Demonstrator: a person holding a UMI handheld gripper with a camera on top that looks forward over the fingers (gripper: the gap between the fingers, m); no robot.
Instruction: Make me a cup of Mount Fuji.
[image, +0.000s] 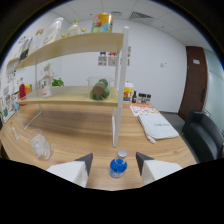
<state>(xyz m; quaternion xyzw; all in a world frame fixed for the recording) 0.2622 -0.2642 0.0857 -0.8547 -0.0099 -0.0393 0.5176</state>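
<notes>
A small blue bottle (118, 166) with a grey cap stands upright on the wooden table (90, 131), between the two fingers of my gripper (114, 159). The gripper is open, with a gap showing on each side of the bottle. A clear glass (40, 145) lies to the left, beyond the left finger. On the lower board of the shelf (70, 95) sits a glass jar (99, 89) holding green and brown items.
The shelf's white post (119, 85) rises just beyond the bottle. A white bag (157, 125) lies at the right, with small bottles (136, 95) behind it. A black chair (202, 135) stands off the table's right edge. Packets (102, 22) fill the top board.
</notes>
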